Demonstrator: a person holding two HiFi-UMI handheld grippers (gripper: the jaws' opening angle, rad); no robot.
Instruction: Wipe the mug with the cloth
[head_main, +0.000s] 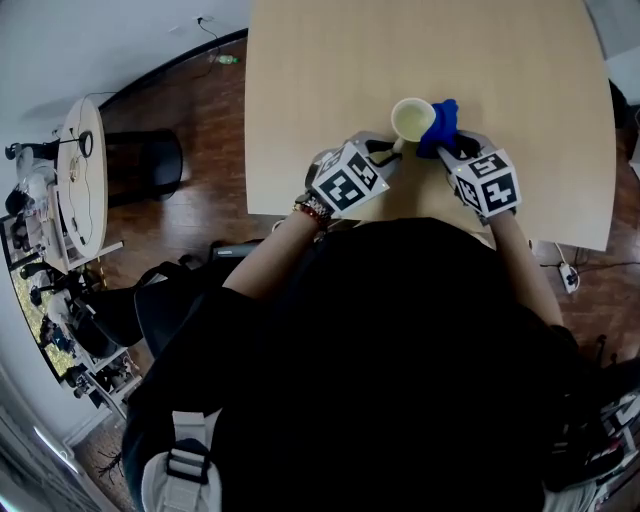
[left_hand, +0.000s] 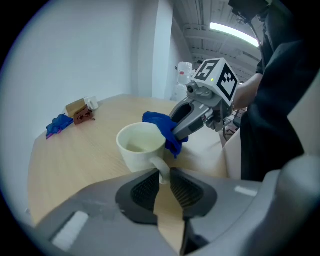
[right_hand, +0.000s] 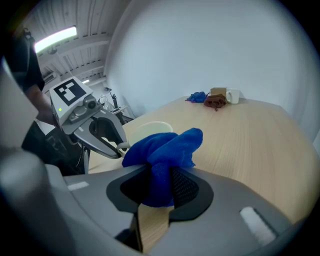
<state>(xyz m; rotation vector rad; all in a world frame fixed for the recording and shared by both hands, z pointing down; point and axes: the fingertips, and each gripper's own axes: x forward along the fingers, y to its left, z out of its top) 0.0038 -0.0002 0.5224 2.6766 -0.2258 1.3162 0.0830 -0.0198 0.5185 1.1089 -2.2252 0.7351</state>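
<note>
Mug (head_main: 412, 120) on the surface (head_main: 530, 70) is clamped by its handle in left gripper (left_hand: 161, 176) jaws. Blue cloth (right_hand: 165, 145) is clenched in right gripper (right_hand: 160, 175) jaws, held against the mug rim.

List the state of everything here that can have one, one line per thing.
mug: upright, held by its handle.
blue cloth: bunched up, clamped, lying against the mug's rim.
left gripper: shut on the mug's handle.
right gripper: shut on the blue cloth.
second mug: upright at the far end, untouched.
second blue cloth: crumpled, lying loose near the second mug.
</note>
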